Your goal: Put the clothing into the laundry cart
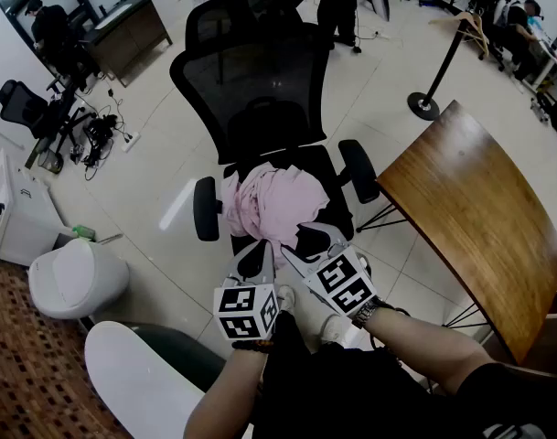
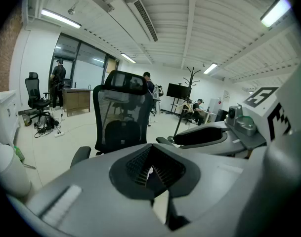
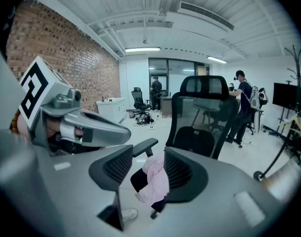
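Note:
A pink garment (image 1: 276, 201) lies bunched on the seat of a black mesh office chair (image 1: 260, 90) and hangs over its front edge. My right gripper (image 1: 307, 239) is at that front edge, open. In the right gripper view the pink garment (image 3: 155, 181) shows in the gap of the right gripper (image 3: 148, 169), close to the right-hand pad; I see no pinch on it. My left gripper (image 1: 253, 256) hovers just left of it, below the seat's front. In its own view the left gripper (image 2: 151, 174) is shut with nothing held. No laundry cart is recognisable.
A wooden table (image 1: 470, 208) stands close on the right. A white rounded bin (image 1: 77, 277) sits at the left, and a white and dark green curved object (image 1: 141, 364) lies at the bottom left. A stanchion post (image 1: 424, 106) and people stand farther back.

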Motion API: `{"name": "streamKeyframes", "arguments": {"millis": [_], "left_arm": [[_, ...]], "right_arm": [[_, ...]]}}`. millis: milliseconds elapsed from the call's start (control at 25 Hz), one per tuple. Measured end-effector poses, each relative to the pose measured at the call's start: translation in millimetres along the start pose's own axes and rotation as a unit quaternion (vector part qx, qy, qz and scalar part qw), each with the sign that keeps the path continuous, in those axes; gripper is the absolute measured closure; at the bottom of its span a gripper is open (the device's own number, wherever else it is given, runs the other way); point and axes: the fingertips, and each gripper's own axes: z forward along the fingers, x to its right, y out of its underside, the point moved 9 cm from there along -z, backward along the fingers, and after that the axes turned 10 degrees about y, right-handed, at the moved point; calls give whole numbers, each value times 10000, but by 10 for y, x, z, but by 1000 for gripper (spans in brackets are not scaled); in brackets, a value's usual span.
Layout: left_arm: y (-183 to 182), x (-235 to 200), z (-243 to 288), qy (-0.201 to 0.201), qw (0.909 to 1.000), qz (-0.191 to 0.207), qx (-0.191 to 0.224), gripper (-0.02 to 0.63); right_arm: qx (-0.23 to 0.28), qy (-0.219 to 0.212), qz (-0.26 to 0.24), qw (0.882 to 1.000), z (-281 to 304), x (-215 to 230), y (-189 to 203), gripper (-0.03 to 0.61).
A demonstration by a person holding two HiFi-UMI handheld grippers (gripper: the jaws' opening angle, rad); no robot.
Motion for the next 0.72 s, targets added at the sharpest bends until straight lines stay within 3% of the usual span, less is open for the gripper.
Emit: {"name": "streamKeyframes", "arguments": {"millis": [440, 600, 720], "left_arm": [[702, -1329, 816, 35, 9990, -349, -281, 580], [377, -2356, 946, 71, 9973, -600, -420, 571], [21, -2885, 1289, 62, 9946, -829, -623, 571]], "right_arm": [[-814, 143, 363, 9959, 1698, 270, 772, 304], [-1266, 198, 522, 9904, 2707, 217, 375, 281], [-1647, 174, 677, 9839, 3304, 494, 101, 264]]}}
